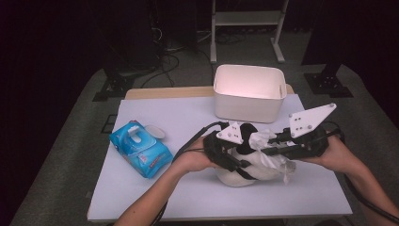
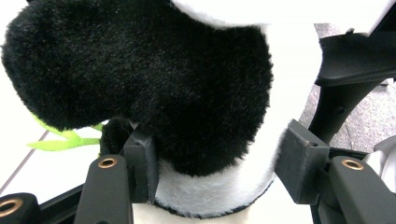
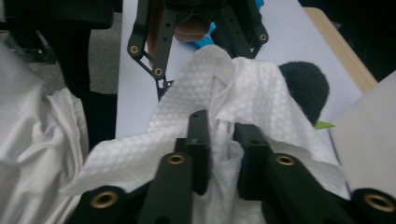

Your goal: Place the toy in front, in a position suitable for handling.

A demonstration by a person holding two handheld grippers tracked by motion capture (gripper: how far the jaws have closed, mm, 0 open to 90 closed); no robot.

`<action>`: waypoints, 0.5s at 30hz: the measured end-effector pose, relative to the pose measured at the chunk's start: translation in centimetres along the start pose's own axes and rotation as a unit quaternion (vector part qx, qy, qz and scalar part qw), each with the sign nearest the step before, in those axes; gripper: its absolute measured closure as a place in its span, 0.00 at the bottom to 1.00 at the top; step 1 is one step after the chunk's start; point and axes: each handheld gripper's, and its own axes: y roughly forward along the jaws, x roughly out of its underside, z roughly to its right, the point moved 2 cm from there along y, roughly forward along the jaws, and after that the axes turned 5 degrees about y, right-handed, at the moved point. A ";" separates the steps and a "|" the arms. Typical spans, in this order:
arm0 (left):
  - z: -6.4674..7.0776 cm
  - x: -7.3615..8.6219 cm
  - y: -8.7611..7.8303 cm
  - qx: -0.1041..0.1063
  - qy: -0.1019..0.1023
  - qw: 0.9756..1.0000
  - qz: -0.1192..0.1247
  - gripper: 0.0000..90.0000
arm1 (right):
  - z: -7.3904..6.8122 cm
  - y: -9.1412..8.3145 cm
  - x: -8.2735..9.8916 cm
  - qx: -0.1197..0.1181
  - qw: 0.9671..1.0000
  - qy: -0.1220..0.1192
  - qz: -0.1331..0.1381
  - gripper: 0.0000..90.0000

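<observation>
- The table [image 1: 141, 188] carried everything; the white bin [image 1: 249, 94] stood at its far edge, and the blue wipes pack [image 1: 140, 148] lay toward its left edge with its lid flipped open.
- The plush panda [image 1: 244, 167] sat near the front edge, right of the middle. It looked light and soft, so it would likely squash and sag under a pinch; the thick body seemed a surer hold than a floppy ear.
- The left gripper [image 2: 217, 172] held that body, its pads sunk into the fur at both sides.
- The right gripper [image 3: 219, 158] stood narrow, pinching a white wipe [image 3: 196, 93] against the toy's top. The wipe looked thin, limp and possibly damp, liable to slip or tear if dragged hard.
- The panda's face was hidden by the grippers and the wipe.
- A green scrap [image 2: 65, 140] beside the plush was too cut off to identify.
</observation>
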 end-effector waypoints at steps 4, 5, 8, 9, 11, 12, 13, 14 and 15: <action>-0.1 0.3 -0.3 -0.001 -0.005 1.000 0.003 0.44 | 0.5 -0.4 0.4 0.015 1.000 0.000 -0.002 0.93; -0.1 0.4 -0.3 -0.001 -0.007 1.000 0.005 0.44 | 0.6 -0.6 0.7 0.018 1.000 0.005 -0.005 0.93; -0.1 0.5 -0.3 0.001 -0.007 1.000 0.009 0.44 | 0.9 -1.0 1.8 0.019 1.000 0.021 -0.007 0.93; -0.1 0.4 -0.2 0.002 -0.007 1.000 0.008 0.44 | 0.9 -1.1 2.0 0.018 1.000 0.024 -0.002 0.93; 0.0 0.1 0.0 0.001 -0.005 1.000 0.004 0.44 | 0.9 -1.1 2.0 0.020 1.000 0.024 -0.002 0.93; 0.0 0.0 0.1 0.003 -0.003 1.000 0.002 0.44 | 0.9 -1.1 1.9 0.022 0.999 0.023 -0.001 0.93; 0.0 -0.1 0.2 0.004 -0.002 1.000 0.002 0.44 | 1.0 -1.1 1.7 0.020 1.000 0.020 0.003 0.93; 0.1 -0.3 0.4 0.006 0.001 1.000 0.001 0.44 | 1.0 -1.0 1.5 0.022 1.000 0.020 0.006 0.93; 0.2 -0.4 0.5 0.006 0.003 1.000 0.001 0.44 | 1.0 -0.8 1.2 0.021 1.000 0.018 0.007 0.93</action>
